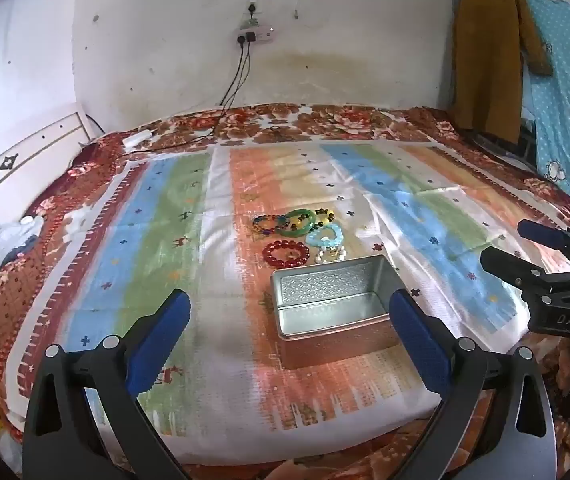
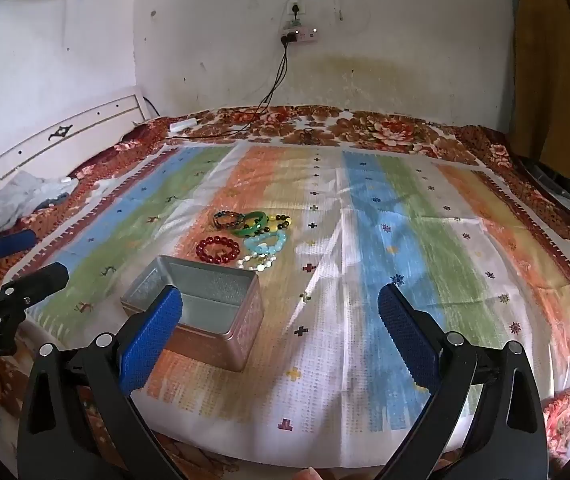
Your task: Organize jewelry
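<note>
Embossed rectangular metal tin [image 1: 331,300]; round beaded bracelets [image 1: 299,236].

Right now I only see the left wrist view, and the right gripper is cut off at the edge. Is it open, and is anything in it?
Observer: The right gripper is wide open, and only the striped cloth shows between its fingers.
Operator: Where is the tin from that side?
Observer: The tin lies left of that gripper's centre. Its left finger pad overlaps the tin's near corner in the right wrist view.
Operator: And how does my left gripper look from there?
Observer: The left gripper is at the far left edge, open, well apart from the tin and touching nothing.
</note>
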### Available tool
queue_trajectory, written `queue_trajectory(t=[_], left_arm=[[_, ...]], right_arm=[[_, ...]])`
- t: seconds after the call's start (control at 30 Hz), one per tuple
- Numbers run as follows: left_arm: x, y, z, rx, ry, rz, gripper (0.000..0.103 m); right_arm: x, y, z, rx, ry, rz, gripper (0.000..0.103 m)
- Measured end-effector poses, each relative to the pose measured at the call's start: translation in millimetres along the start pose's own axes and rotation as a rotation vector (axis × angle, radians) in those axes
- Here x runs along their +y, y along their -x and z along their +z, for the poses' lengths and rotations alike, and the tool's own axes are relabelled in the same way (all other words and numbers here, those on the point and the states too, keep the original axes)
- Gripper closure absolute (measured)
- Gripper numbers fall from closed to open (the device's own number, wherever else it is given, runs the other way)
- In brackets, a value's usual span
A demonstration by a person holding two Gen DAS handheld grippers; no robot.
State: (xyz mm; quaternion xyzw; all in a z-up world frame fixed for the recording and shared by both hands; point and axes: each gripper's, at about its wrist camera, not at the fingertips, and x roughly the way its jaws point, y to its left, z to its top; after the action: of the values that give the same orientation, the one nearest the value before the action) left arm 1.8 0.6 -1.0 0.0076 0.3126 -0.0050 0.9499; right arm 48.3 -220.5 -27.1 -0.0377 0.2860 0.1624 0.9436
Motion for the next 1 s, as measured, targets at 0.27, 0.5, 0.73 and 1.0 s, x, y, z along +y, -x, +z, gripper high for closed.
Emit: queue_trajectory(t=[0.27,0.5,0.73,1.0], left_arm=[[-12.8,-2.2,-5.2,-0.035,-0.028,0.042,0.005],[-5.8,1.6,-0.8,-0.042,-0.026,0.03,0.005],[-5.1,6.3,-0.8,-0.059,-0.026,0.005,0.005],[-6.5,2.8,-0.2,-0.037,-0.033,0.019,0.005]], right_arm=[[2.3,0.4,-2.3,0.004,0.003,0.021,0.004],[9.5,-0.9,-2.1,0.014,0.036,0.033,0.004],[10.5,-0.4,-2.5,0.013,0.038,0.062,0.004],[4.2,3.3,-0.1,-0.006,0.001,0.057,0.004]])
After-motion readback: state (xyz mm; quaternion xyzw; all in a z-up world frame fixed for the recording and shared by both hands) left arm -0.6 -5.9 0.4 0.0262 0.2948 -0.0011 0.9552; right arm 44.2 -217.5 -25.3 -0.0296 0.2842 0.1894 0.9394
